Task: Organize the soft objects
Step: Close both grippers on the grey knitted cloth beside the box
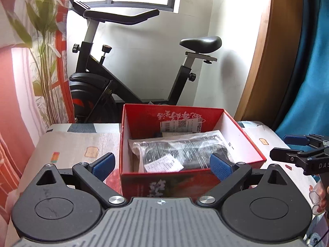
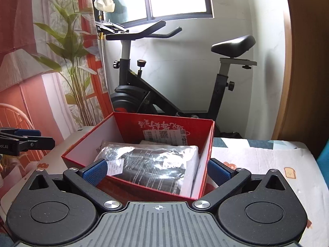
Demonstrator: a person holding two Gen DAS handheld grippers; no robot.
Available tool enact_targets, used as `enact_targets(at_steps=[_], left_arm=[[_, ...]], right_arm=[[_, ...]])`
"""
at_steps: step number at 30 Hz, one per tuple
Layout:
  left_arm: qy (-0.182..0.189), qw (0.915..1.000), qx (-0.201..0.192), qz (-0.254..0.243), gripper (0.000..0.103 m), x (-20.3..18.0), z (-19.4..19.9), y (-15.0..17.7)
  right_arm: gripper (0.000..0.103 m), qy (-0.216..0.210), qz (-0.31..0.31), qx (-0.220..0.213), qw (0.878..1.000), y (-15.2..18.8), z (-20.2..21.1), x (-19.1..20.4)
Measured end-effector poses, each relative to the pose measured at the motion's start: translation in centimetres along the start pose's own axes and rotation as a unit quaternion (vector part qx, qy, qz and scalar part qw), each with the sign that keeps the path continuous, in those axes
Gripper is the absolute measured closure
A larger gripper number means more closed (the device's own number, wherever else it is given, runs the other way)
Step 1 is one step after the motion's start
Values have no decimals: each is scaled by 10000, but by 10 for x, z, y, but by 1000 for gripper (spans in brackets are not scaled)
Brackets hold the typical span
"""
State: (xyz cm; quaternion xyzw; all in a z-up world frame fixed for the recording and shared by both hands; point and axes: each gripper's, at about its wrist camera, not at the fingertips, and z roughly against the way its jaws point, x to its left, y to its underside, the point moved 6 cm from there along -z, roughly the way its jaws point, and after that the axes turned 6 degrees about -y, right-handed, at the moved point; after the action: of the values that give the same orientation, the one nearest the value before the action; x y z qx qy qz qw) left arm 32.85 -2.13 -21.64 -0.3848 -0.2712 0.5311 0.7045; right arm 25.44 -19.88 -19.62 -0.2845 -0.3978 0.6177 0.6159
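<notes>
**Bagged soft goods sit in red box, both claws spread**

Plastic-wrapped dark bundle [image 1: 181,152] lies inside the red box [image 1: 246,144], straight ahead of the left gripper [image 1: 162,164], whose fingers stand wide apart, holding nothing. The right gripper [image 2: 156,171] is likewise spread, straddling the box's near corner on the patterned tablecloth [image 2: 257,160].

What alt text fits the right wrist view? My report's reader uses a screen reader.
An open red box on a patterned table holds a plastic-wrapped dark package, framed by the open right hand-held gripper. An exercise bike stands behind.
</notes>
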Motion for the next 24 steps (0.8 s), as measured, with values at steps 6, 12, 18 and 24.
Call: enact_targets(at_steps=[6,12,18,24], left_arm=[[217,9984,381,347,4,-5,17,58],[282,9964,731,330,4,-14,31,108],[592,9944,865,152,4,-28,42,152],[725,9945,748,65,4,-34,47,163]], right_arm=[[0,32,-285,108,9995,51,21,7],[0,-23,-425,482,9979,106,36,15],[1,-37,64,724,9973,150,49,29],[1,-66,424,899,9950,179,57,34]])
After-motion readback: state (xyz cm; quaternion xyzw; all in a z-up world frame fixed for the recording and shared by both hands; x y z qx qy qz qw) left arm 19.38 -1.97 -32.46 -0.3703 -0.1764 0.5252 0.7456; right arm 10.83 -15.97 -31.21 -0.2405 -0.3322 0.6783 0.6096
